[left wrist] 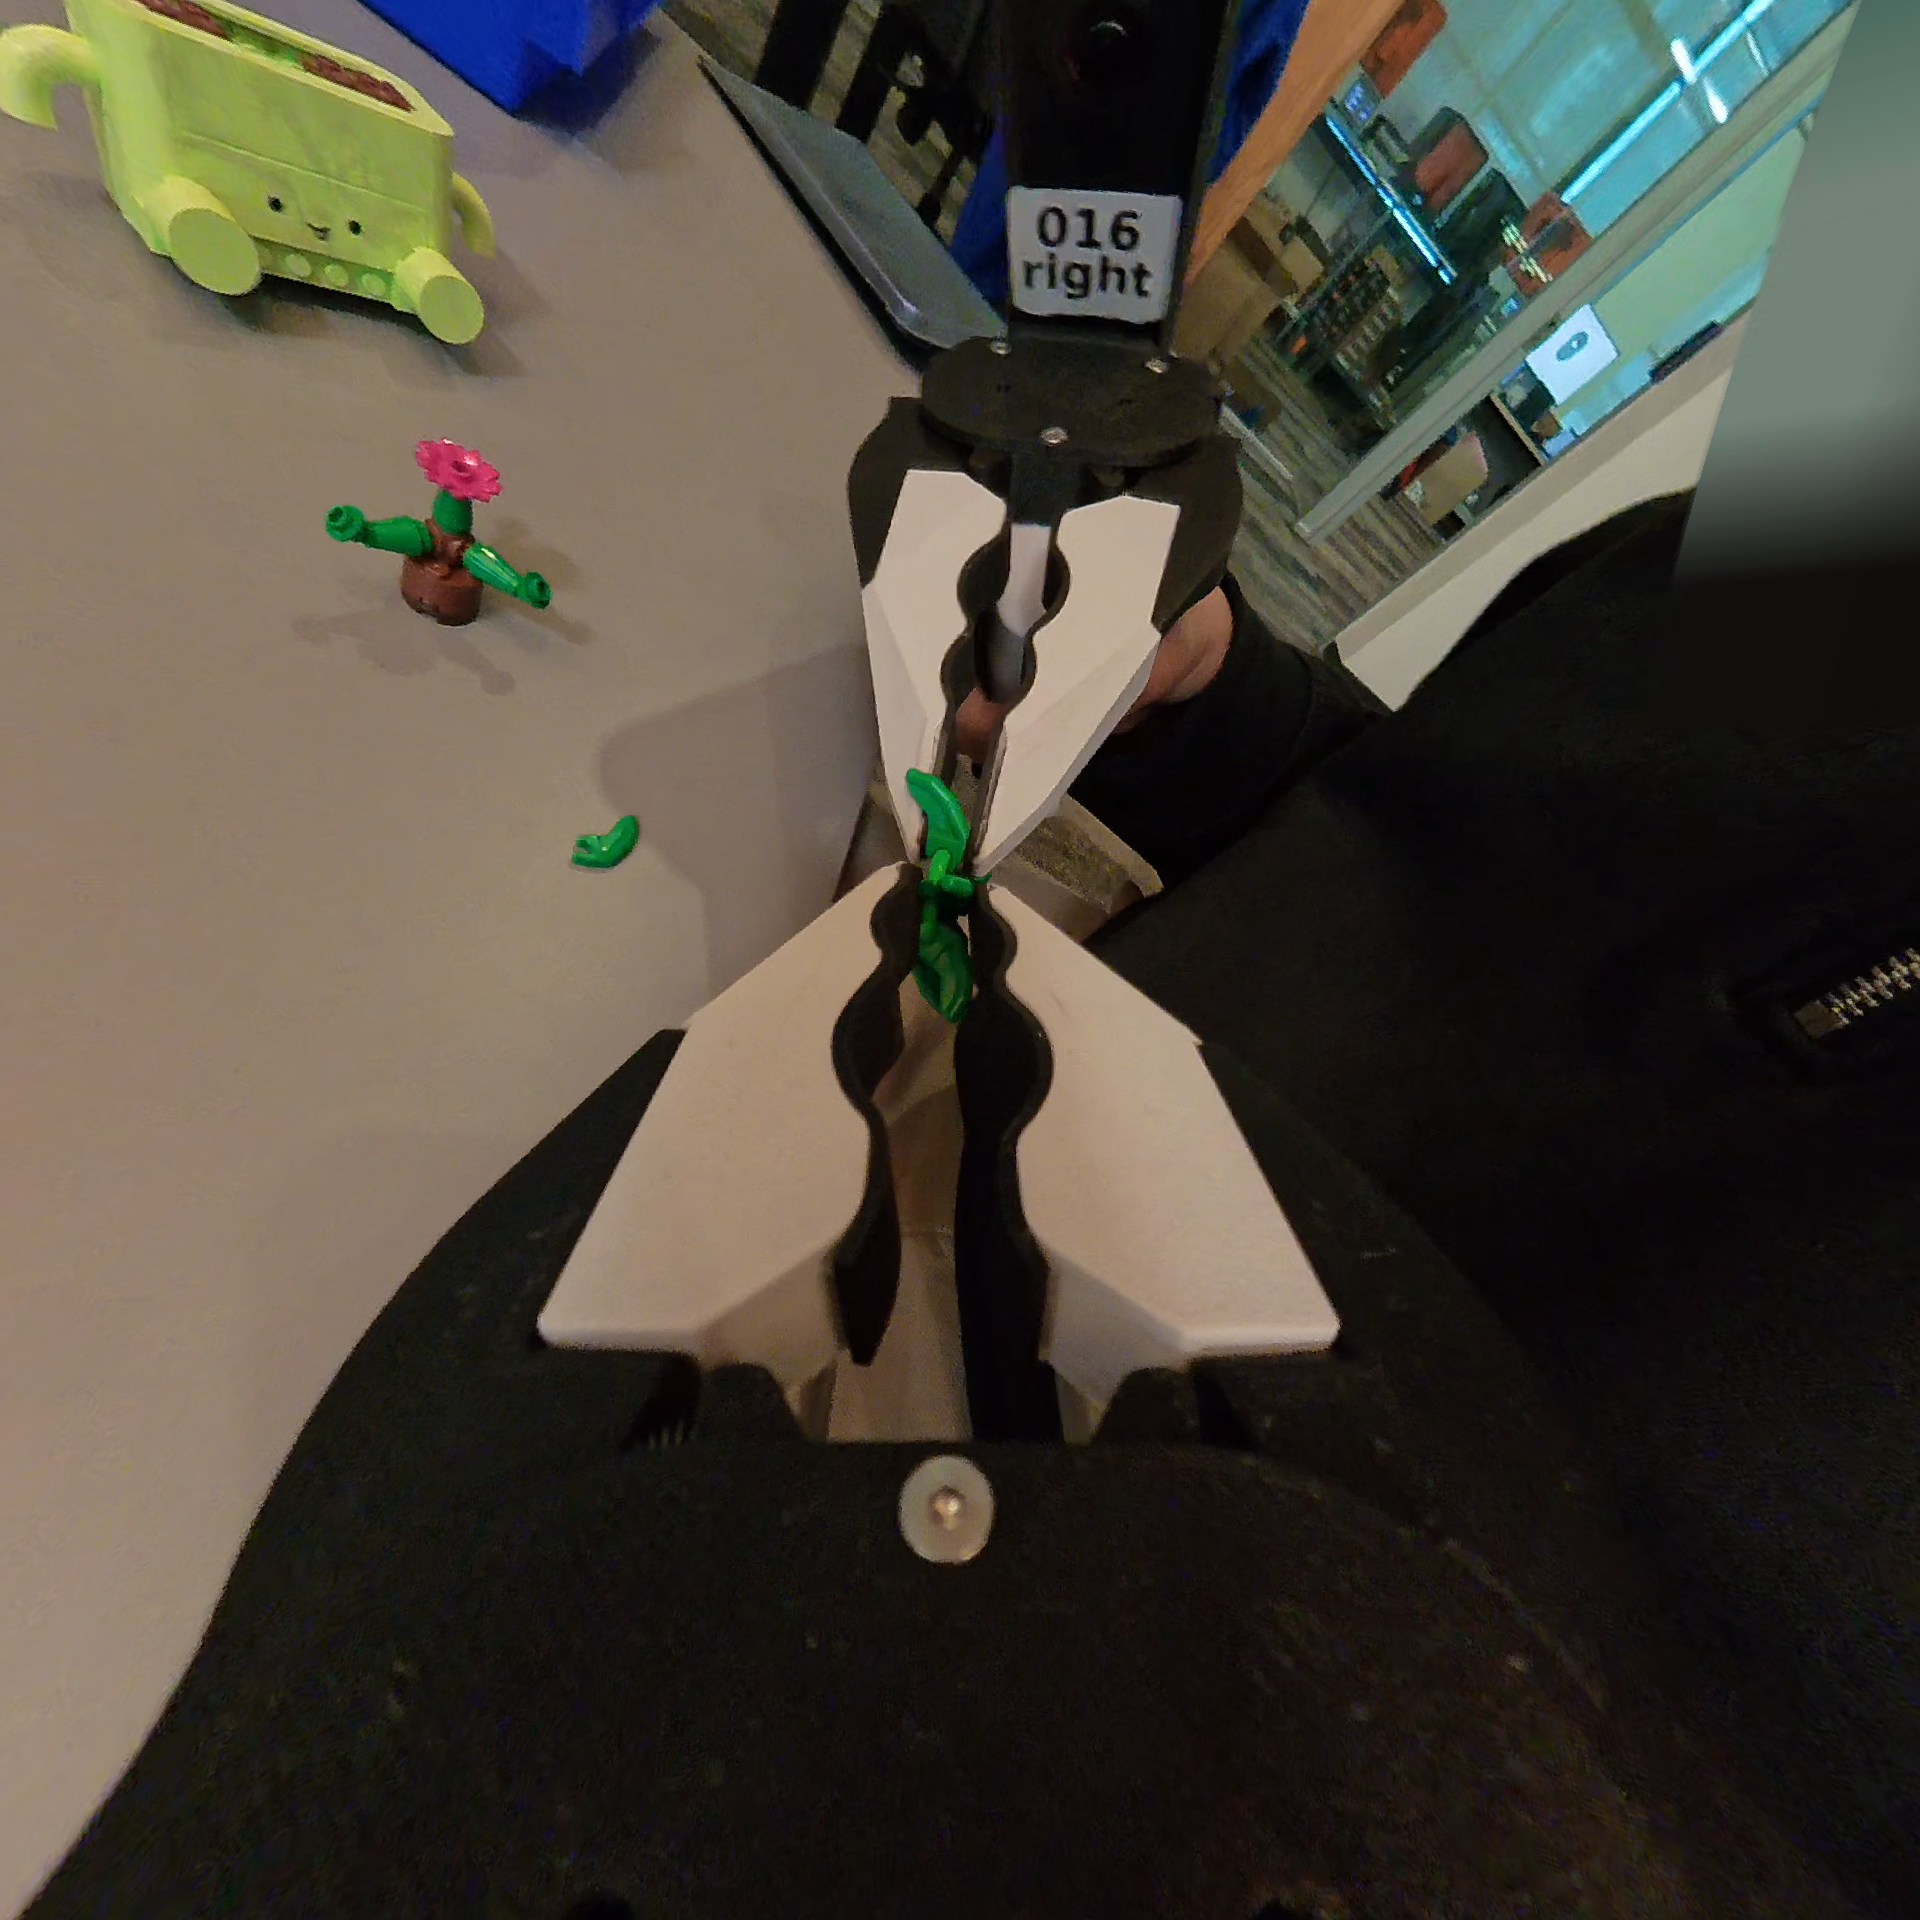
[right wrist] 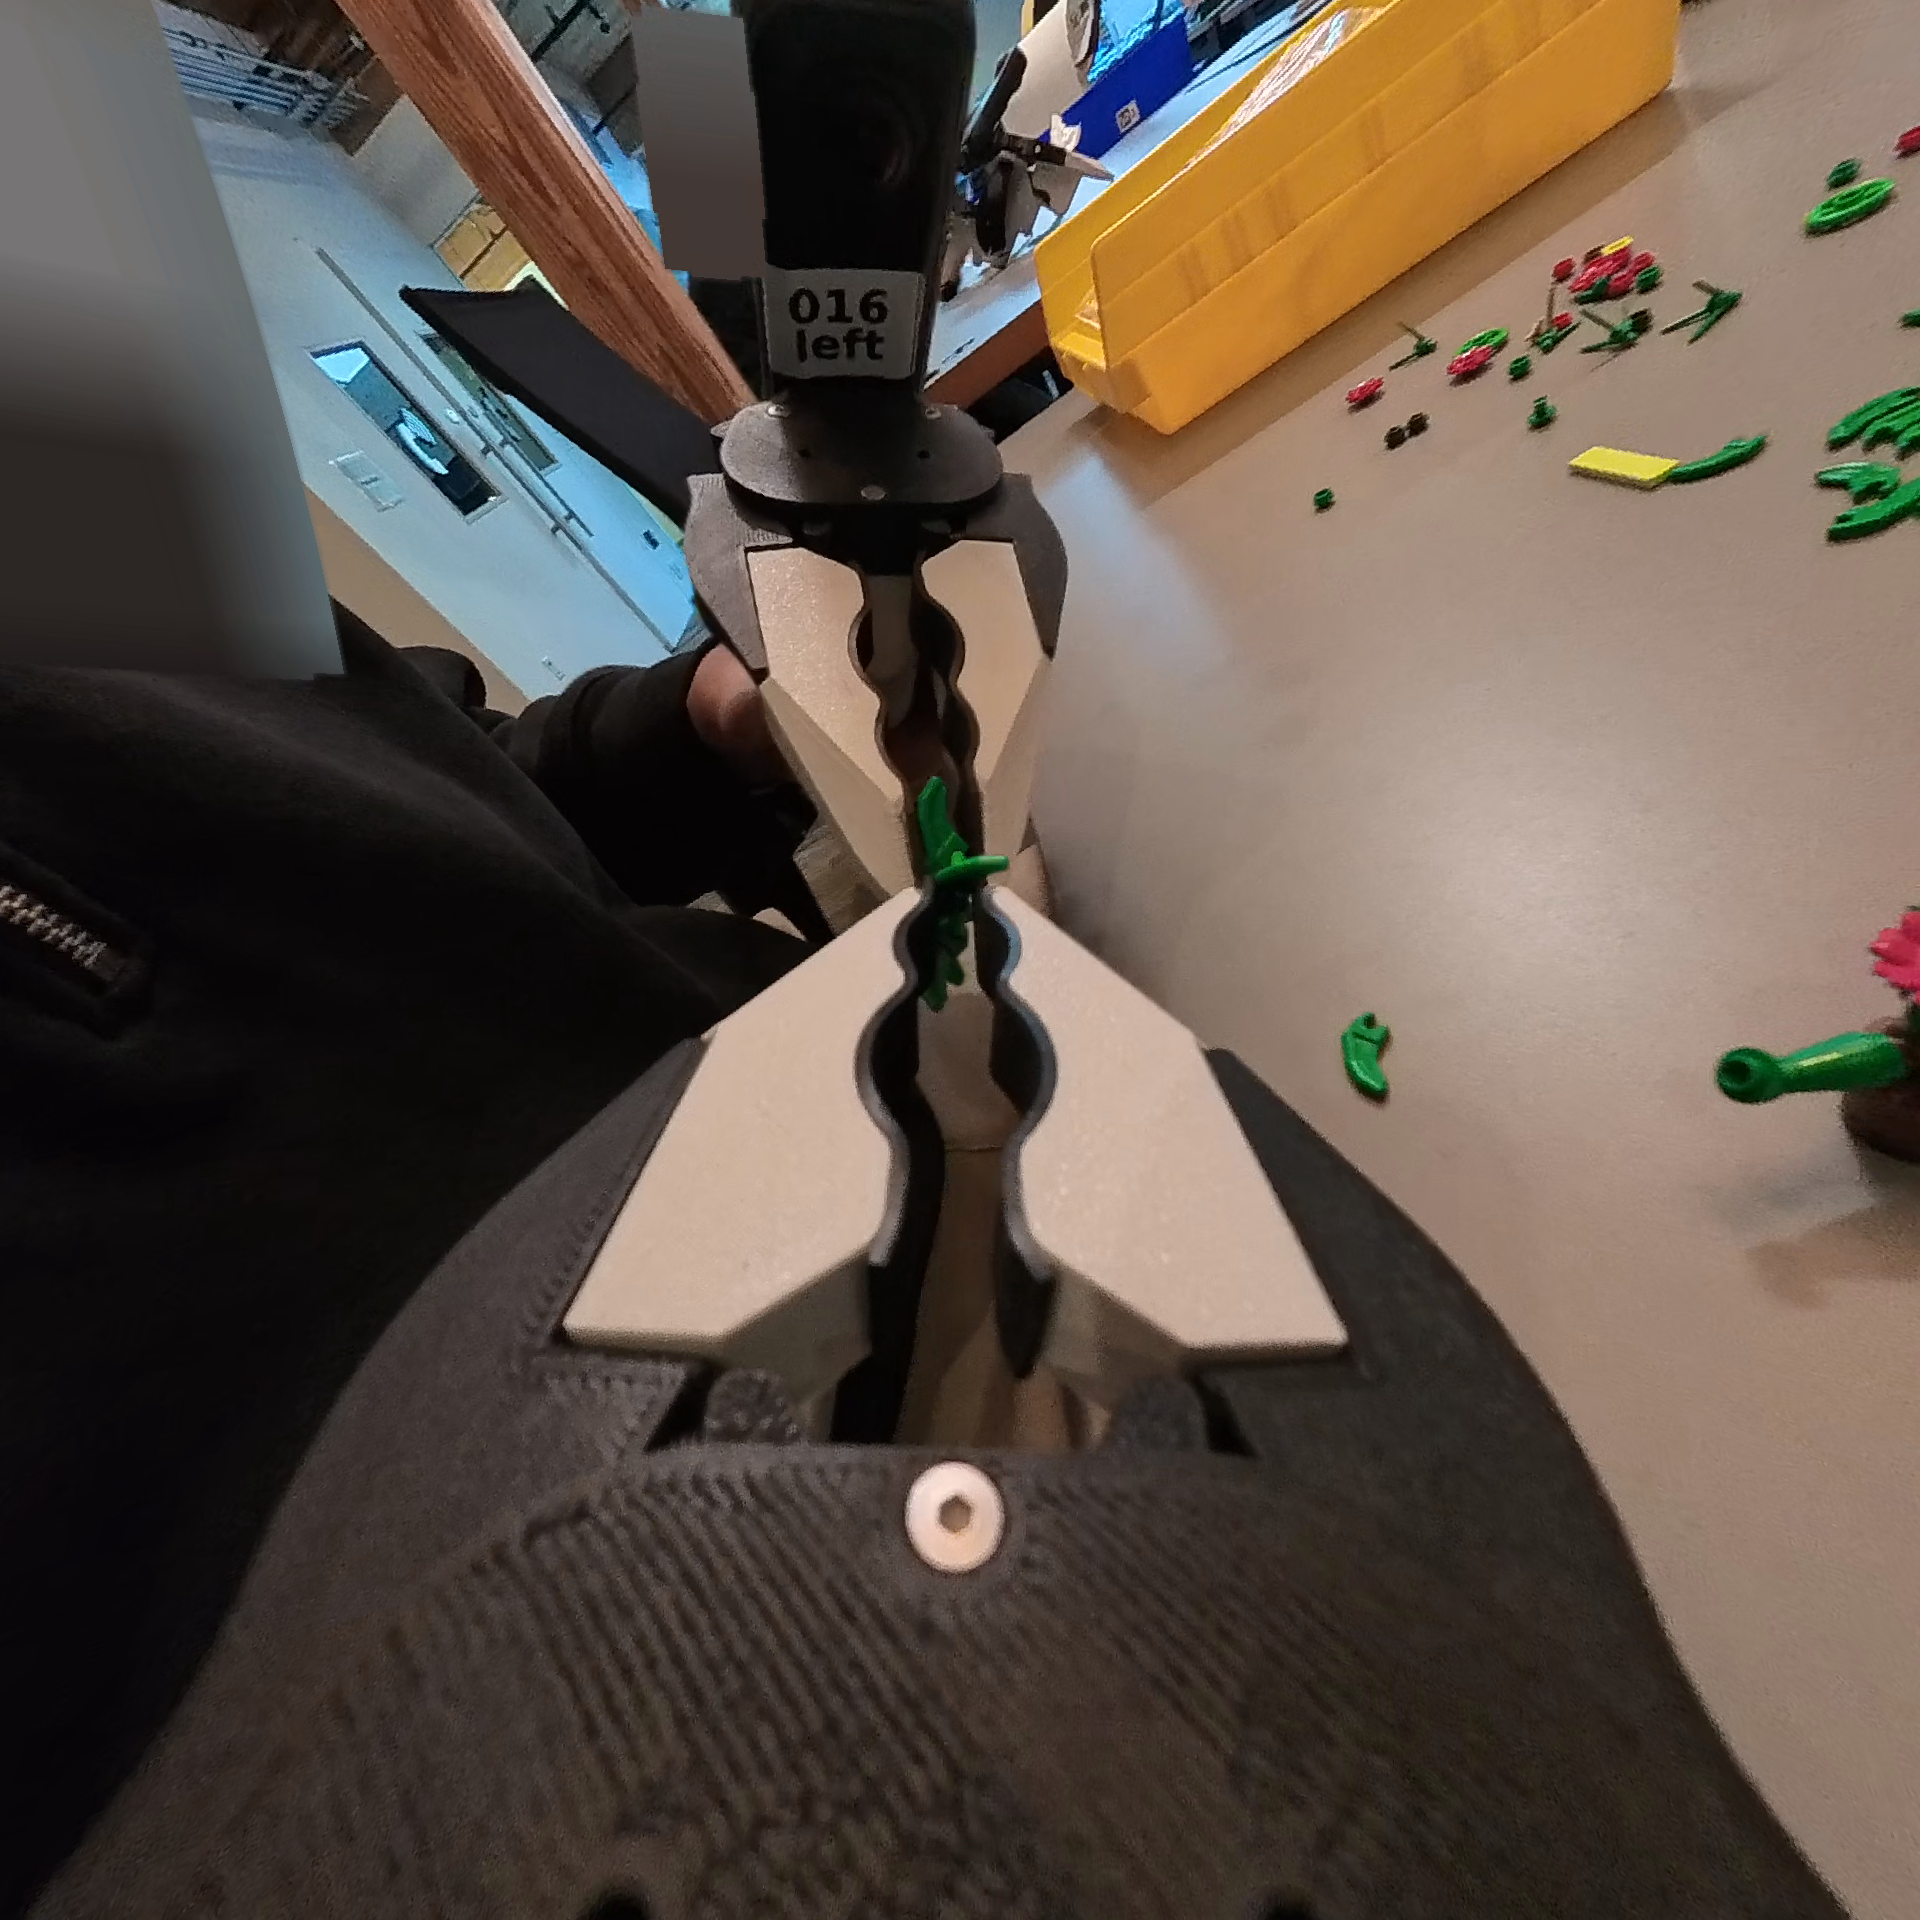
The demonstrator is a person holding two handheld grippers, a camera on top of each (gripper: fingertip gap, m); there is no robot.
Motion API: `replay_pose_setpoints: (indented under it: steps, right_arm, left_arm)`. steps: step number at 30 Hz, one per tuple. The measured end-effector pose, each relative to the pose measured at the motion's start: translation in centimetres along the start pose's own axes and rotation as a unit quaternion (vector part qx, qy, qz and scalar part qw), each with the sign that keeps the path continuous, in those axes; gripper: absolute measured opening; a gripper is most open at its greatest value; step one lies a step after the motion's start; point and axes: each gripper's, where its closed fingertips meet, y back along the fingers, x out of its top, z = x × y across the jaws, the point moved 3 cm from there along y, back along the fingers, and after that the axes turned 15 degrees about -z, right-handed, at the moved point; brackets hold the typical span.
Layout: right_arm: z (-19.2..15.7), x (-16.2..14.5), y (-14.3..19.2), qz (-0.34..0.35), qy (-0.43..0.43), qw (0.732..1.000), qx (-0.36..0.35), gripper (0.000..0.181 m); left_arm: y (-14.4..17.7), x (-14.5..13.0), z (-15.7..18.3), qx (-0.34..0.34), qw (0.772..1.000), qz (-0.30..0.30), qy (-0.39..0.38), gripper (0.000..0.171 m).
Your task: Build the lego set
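Note:
My two grippers meet tip to tip in the air past the table's edge, in front of a person's dark jacket. My left gripper point(left wrist: 940, 896) is shut on a green leaf piece point(left wrist: 943, 966). My right gripper point(left wrist: 945, 836) comes from above in the left wrist view and is shut on a second green leaf piece point(left wrist: 935, 805). The two leaves touch at a small green stem between the tips. In the right wrist view, my right gripper point(right wrist: 951, 906) holds its leaf point(right wrist: 940, 961) and the left gripper point(right wrist: 940, 854) holds the other leaf point(right wrist: 933, 816).
On the grey table point(left wrist: 260, 1039) stand a small brown pot with green arms and a pink flower point(left wrist: 447, 561), a loose green leaf point(left wrist: 606, 844) and a lime green toy point(left wrist: 281, 177). A yellow bin point(right wrist: 1299, 229) and several scattered green and red pieces point(right wrist: 1600, 312) lie farther off. My left and right fingertips are right by each other.

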Motion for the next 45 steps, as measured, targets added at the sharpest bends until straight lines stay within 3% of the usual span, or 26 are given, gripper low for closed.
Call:
replay_pose_setpoints:
  steps: [5, 8, 11, 19, 26, 33, 45]
  right_arm:
    - [2.0, 0.4, 1.8, 0.021, -0.005, 0.996, -0.084, 0.013]
    - [4.5, -0.5, 2.4, -0.028, -0.006, 0.978, -0.206, 0.018]
    - [5.7, -1.6, 1.6, -0.095, 0.013, 0.957, -0.274, 0.020]
    - [6.7, -2.3, -0.5, -0.168, 0.033, 0.932, -0.320, 0.016]
    - [5.5, -2.9, -0.9, -0.208, 0.046, 0.927, -0.308, 0.005]
    - [3.5, -4.3, -0.9, -0.215, 0.083, 0.924, -0.305, 0.005]
    - [2.5, -5.2, -0.5, -0.207, 0.072, 0.921, -0.321, 0.006]
  left_arm:
    - [2.0, 0.4, -2.6, 0.024, 0.994, 0.080, 0.067, 0.007]
    - [3.4, 0.4, -4.1, 0.005, 0.982, 0.141, 0.125, 0.006]
    - [3.4, 0.1, -5.0, -0.022, 0.974, 0.155, 0.165, 0.006]
    - [1.8, -0.7, -4.6, -0.044, 0.975, 0.127, 0.177, 0.006]
    - [1.5, -1.3, -4.0, -0.062, 0.973, 0.128, 0.183, 0.006]
    - [0.8, -1.5, -3.7, -0.074, 0.972, 0.127, 0.182, 0.006]
    - [-0.6, -1.4, -3.0, -0.076, 0.976, 0.110, 0.171, 0.006]
